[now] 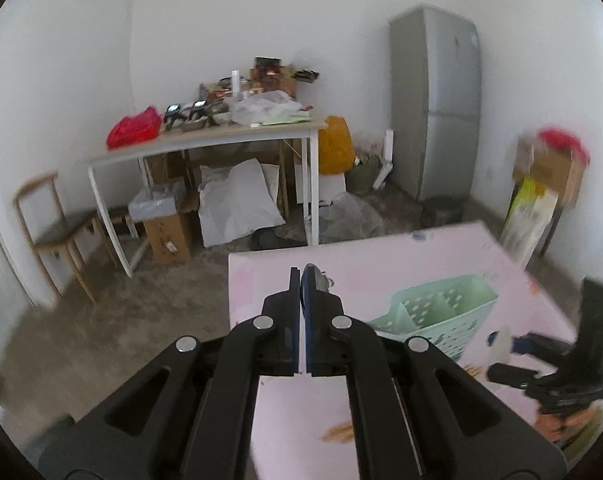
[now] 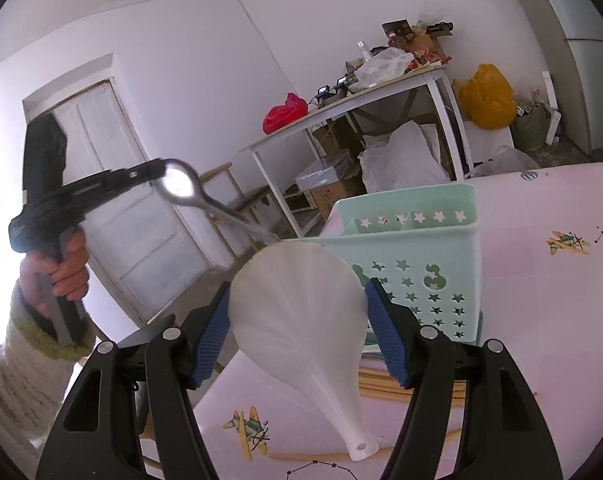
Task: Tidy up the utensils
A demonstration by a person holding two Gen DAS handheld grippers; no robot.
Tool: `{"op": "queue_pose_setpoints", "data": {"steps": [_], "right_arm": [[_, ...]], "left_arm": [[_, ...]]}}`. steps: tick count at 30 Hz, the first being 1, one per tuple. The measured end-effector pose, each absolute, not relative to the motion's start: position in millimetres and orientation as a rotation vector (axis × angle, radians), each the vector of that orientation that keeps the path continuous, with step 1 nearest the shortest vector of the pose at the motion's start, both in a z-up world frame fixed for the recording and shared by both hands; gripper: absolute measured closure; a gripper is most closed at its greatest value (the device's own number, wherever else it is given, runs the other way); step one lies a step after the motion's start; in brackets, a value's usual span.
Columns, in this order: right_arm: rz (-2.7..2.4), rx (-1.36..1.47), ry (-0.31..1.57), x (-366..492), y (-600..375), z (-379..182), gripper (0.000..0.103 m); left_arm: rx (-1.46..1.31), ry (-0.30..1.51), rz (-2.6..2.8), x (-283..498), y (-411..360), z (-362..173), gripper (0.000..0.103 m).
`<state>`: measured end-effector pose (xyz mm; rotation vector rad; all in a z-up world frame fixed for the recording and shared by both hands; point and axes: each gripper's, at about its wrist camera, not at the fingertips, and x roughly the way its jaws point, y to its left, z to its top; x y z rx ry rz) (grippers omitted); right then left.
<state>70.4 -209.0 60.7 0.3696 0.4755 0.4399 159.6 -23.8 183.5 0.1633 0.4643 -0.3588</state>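
Our right gripper (image 2: 297, 320) clamps a white rice paddle (image 2: 301, 312) just before the green basket (image 2: 429, 248). Our left gripper (image 1: 302, 292), closed, pinches a metal spoon (image 2: 193, 194) above the pink table (image 2: 541, 320).

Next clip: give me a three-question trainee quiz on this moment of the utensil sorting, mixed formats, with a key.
1. True or false: the left gripper holds a metal spoon.
2. Multiple choice: what sits between the blue pads of the right gripper? A) chopsticks B) a white plastic rice paddle C) nothing
3. Short answer: what colour is the star-holed utensil caddy, and what does it stand on?

Key: 1 true; the fingers are shut on the spoon. 2 B; the paddle's broad head lies between the pads, handle toward the camera. 3 mint green; on the pink tablecloth.
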Motion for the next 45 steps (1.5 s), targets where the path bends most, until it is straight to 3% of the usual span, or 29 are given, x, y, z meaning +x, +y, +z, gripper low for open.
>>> {"op": "queue_pose_setpoints", "data": {"steps": [14, 23, 28, 29, 31, 45], "right_arm": [[0.449, 0.386, 0.455, 65, -215, 60, 0.038], [0.448, 0.397, 0.443, 58, -218, 65, 0.038], [0.442, 0.398, 0.423, 51, -220, 76, 0.038], [0.443, 0.4, 0.417, 48, -220, 78, 0.038], [0.44, 0.401, 0.405, 44, -222, 84, 0.038], [0.466, 0.415, 0.205, 62, -257, 180, 0.038]], "left_arm": [[0.289, 0.311, -0.312, 162, -66, 223, 0.102], [0.428, 0.399, -0.306, 187, -101, 177, 0.102], [0.281, 0.485, -0.384, 201, -90, 168, 0.101], [0.229, 0.494, -0.404, 203, -84, 168, 0.099], [0.134, 0.515, -0.433, 203, -72, 167, 0.082], [-0.102, 0.614, -0.443, 156, 4, 108, 0.027]]}}
